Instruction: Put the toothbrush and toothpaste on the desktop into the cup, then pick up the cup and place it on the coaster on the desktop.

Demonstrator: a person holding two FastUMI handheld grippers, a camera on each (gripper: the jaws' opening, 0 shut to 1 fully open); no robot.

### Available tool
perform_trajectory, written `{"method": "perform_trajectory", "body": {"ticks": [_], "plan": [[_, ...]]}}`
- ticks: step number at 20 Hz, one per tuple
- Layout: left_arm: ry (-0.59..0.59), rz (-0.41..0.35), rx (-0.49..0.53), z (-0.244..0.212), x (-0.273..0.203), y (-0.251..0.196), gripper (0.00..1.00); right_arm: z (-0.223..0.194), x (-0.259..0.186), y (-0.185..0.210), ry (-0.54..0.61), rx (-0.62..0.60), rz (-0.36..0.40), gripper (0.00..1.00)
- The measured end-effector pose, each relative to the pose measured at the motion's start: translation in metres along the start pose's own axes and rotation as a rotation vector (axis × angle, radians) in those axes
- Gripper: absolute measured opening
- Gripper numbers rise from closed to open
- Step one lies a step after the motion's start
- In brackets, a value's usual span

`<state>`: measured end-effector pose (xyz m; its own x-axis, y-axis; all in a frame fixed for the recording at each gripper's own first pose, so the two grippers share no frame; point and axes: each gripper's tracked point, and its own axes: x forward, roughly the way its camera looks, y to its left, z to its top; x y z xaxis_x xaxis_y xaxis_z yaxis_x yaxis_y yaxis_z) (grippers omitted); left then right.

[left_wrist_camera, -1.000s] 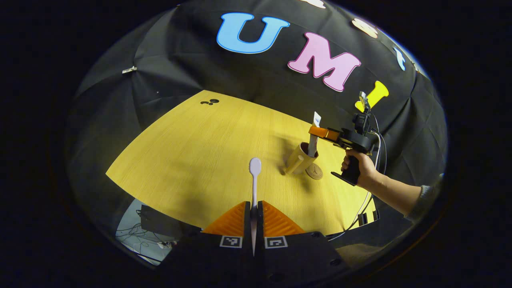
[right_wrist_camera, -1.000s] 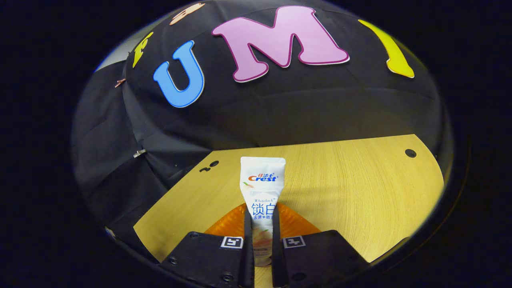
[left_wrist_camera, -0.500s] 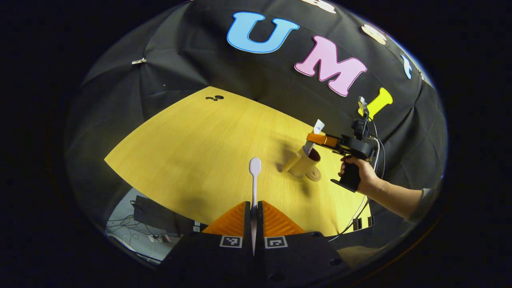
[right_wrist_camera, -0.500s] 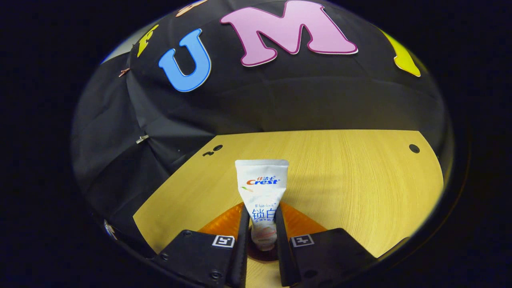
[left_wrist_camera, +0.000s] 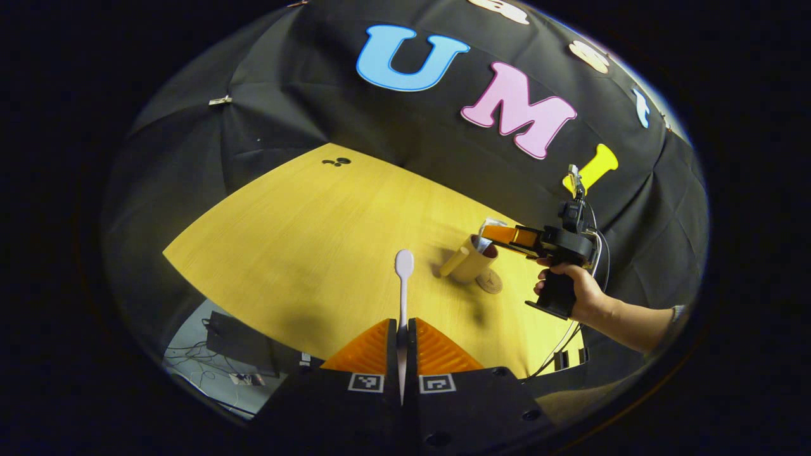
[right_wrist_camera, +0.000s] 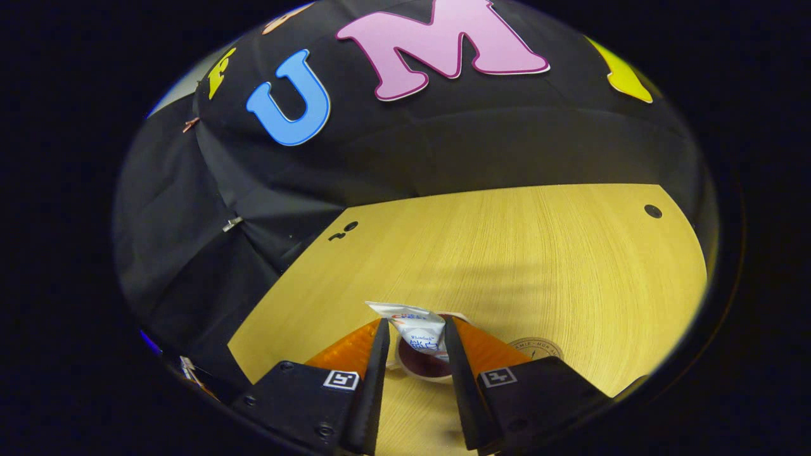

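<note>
Left gripper view. We see the left gripper (left_wrist_camera: pixel 402 329) at six o'clock, its two fingers pressed together on the handle of the white toothbrush (left_wrist_camera: pixel 403 285), whose head points toward twelve o'clock above the yellow desktop (left_wrist_camera: pixel 304 240). At about three o'clock, a hand (left_wrist_camera: pixel 580 294) holds the right gripper (left_wrist_camera: pixel 491 233) over the tan cup (left_wrist_camera: pixel 467 261), which stands on the desktop with its handle toward the viewer's left. The toothpaste (left_wrist_camera: pixel 486 228) leans in the cup's mouth, close by the fingertips. The round coaster (left_wrist_camera: pixel 489 282) lies just beside the cup, at its five o'clock, touching or nearly touching its base; we cannot tell which.

Right gripper view. We look along the right gripper (right_wrist_camera: pixel 415 339) at six o'clock. Its fingers (right_wrist_camera: pixel 374 361) are parted, with gaps on either side of the toothpaste (right_wrist_camera: pixel 418 329), so they do not clamp it. The tube rests tilted in the dark interior of the cup (right_wrist_camera: pixel 421 367), directly between the fingers. The coaster (right_wrist_camera: pixel 535 348) lies at about four o'clock, partly hidden behind the right finger, on the desktop (right_wrist_camera: pixel 507 253).
</note>
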<state>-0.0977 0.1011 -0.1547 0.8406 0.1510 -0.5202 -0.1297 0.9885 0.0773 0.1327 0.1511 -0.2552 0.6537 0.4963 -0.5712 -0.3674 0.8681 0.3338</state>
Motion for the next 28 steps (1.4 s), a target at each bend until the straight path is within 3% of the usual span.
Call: {"method": "perform_trajectory", "body": {"ticks": [7,14,22,28], "plan": [[-0.059,-0.181,0.093,0.047,0.043,-0.080,0.06,0.006,-0.061,0.003,-0.016,0.018,0.026,0.55],[-0.137,-0.317,0.170,0.106,0.097,-0.151,0.06,-0.046,-0.124,-0.021,0.061,0.051,-0.029,0.55],[-0.216,-0.318,0.132,0.155,0.169,-0.173,0.06,-0.110,-0.202,-0.077,0.096,0.168,-0.182,0.55],[-0.232,-0.270,0.161,0.159,0.230,-0.166,0.06,-0.130,-0.249,-0.122,0.062,0.270,-0.312,0.55]]}}
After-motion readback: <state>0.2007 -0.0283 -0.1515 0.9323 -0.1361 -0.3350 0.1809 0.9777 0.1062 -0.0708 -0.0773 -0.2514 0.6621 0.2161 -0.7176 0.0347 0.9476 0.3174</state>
